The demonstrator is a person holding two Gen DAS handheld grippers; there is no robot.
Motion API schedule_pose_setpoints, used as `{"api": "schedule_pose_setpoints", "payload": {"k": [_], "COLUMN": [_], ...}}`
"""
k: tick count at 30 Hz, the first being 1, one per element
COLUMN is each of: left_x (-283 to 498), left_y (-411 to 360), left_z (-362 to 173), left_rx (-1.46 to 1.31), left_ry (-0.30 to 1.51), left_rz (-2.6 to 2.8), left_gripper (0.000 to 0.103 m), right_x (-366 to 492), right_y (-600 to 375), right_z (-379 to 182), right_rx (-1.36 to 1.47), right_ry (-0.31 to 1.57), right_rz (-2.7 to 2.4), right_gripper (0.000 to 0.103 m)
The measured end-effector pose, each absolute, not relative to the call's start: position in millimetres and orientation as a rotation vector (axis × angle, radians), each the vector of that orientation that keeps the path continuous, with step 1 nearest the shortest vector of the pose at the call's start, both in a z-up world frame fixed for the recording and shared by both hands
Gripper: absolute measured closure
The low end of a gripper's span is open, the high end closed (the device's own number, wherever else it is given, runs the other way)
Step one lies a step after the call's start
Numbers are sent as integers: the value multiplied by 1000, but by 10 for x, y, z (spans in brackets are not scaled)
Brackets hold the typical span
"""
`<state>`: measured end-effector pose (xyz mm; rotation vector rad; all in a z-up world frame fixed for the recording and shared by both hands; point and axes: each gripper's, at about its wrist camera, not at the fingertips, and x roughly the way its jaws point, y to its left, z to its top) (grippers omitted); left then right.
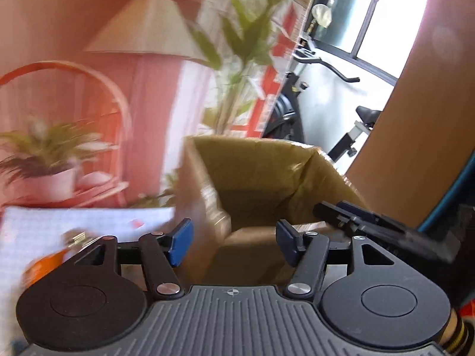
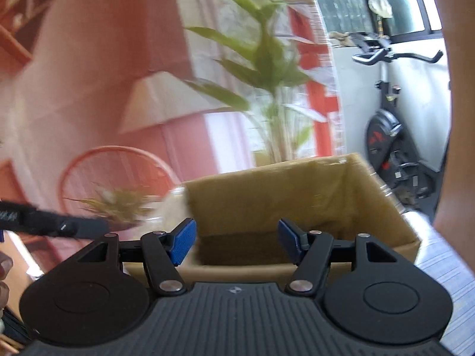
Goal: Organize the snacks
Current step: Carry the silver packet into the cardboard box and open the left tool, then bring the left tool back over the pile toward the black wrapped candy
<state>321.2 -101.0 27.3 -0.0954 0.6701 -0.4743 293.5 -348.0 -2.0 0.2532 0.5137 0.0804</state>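
An open brown cardboard box (image 1: 261, 178) stands ahead of both grippers; it also fills the middle of the right wrist view (image 2: 297, 195). My left gripper (image 1: 233, 244) is open and empty, just before the box's near left corner. My right gripper (image 2: 236, 243) is open and empty, over the box's near wall. The right gripper's black body (image 1: 386, 228) shows at the right of the left wrist view. An orange snack packet (image 1: 44, 267) lies blurred on the checked tablecloth (image 1: 59, 225) at lower left. The inside floor of the box is hidden.
A potted plant (image 1: 44, 166) on a pink rack stands at the left, a tall leafy plant (image 1: 237, 59) behind the box. An exercise bike (image 2: 392, 136) stands by the window at the right. The left gripper's body (image 2: 44, 222) crosses the left edge of the right wrist view.
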Motion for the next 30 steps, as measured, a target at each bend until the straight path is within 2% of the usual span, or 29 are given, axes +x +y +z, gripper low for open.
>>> {"api": "schedule_pose_setpoints", "payload": {"k": [7, 14, 20, 30], "left_x": [2672, 2342, 2289, 2197], "left_y": [160, 865, 918, 820], "left_z": [193, -258, -623, -979], "left_rx": [-237, -280, -222, -203], "left_ry": [678, 703, 718, 693], "left_rz": [-298, -128, -111, -157], "left_gripper": [39, 35, 34, 32], "right_x": [2620, 2457, 2438, 2460], "right_y": [-2958, -2362, -1945, -1725], "right_z": [-127, -557, -901, -1108], "right_rx": [311, 310, 273, 242], "right_ry": [565, 683, 793, 875], "right_rz": [183, 274, 325, 351], "right_gripper": [38, 38, 38, 38]}}
